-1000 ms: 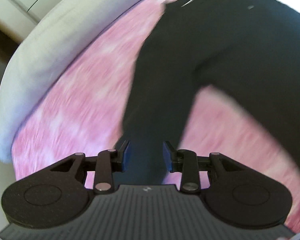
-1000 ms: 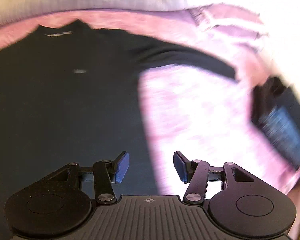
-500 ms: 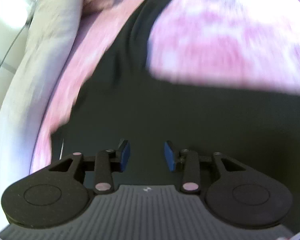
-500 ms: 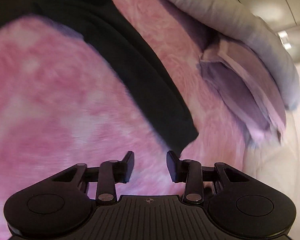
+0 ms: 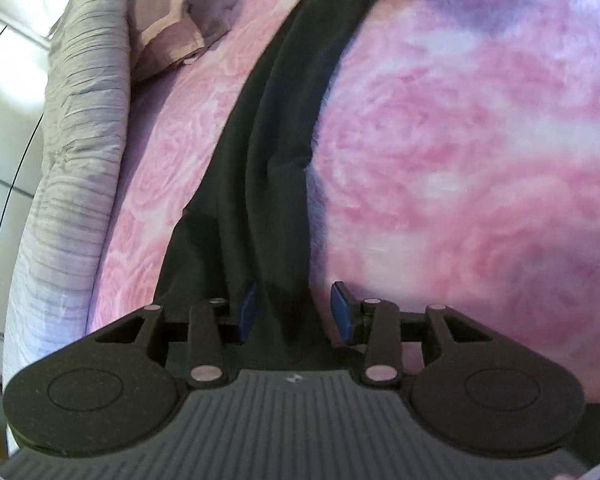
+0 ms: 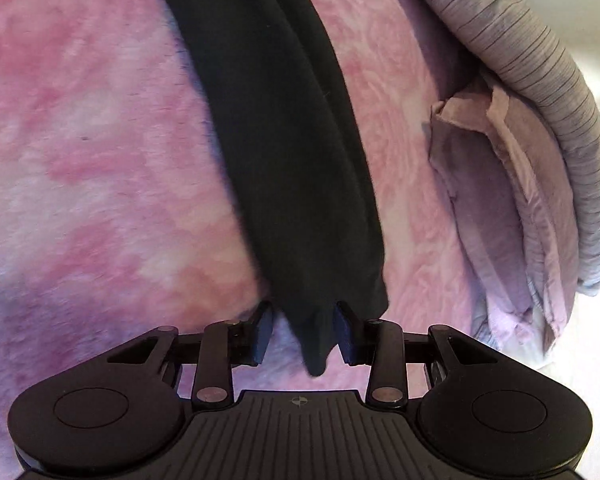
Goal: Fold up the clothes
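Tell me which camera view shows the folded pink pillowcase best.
The right wrist view: the folded pink pillowcase lies large and sharp between the pink blanket and the grey striped bolster. The left wrist view shows it smaller, squeezed near the top edge.

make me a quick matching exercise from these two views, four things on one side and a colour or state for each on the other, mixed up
Things:
1. black garment
2. blanket
3. pillow
4. right tongs

Colours or states:
A. fuzzy, mottled pink and white
B. closing, with a bunched tip of dark cloth between the pads
C. pale mauve, lying beside the striped grey bedding
D. stretched in a long dark band across the bed

Pairs: 1-D, 2-A, 3-C, 4-B
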`<state>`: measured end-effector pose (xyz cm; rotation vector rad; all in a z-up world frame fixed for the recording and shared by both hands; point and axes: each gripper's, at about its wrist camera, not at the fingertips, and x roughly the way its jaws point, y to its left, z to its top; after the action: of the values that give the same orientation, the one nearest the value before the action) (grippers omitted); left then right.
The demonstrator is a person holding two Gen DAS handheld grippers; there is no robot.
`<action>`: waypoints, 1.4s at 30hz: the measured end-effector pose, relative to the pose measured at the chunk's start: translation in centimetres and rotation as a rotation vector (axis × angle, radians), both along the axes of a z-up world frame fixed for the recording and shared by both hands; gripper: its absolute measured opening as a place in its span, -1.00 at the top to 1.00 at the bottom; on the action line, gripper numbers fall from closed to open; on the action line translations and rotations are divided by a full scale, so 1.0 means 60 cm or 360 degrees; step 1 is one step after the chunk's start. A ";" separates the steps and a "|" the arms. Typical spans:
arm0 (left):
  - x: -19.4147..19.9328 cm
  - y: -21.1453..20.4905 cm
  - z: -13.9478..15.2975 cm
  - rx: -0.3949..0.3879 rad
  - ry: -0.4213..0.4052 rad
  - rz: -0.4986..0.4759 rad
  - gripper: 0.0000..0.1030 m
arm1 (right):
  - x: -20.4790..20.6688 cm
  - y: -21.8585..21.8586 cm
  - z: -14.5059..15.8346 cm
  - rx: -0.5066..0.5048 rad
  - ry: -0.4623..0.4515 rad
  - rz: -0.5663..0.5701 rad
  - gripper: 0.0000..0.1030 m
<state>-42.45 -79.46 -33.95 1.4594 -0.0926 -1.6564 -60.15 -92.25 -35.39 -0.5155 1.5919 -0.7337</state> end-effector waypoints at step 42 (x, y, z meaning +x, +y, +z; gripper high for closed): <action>0.427 0.495 0.254 0.0139 0.0188 0.1084 -0.05 | 0.259 0.425 0.267 0.0675 -0.0874 -0.0622 0.11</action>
<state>-16.84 -49.73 -18.73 1.2577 0.4968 -1.1837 -44.60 -66.77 -19.35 0.3003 1.2772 -0.7183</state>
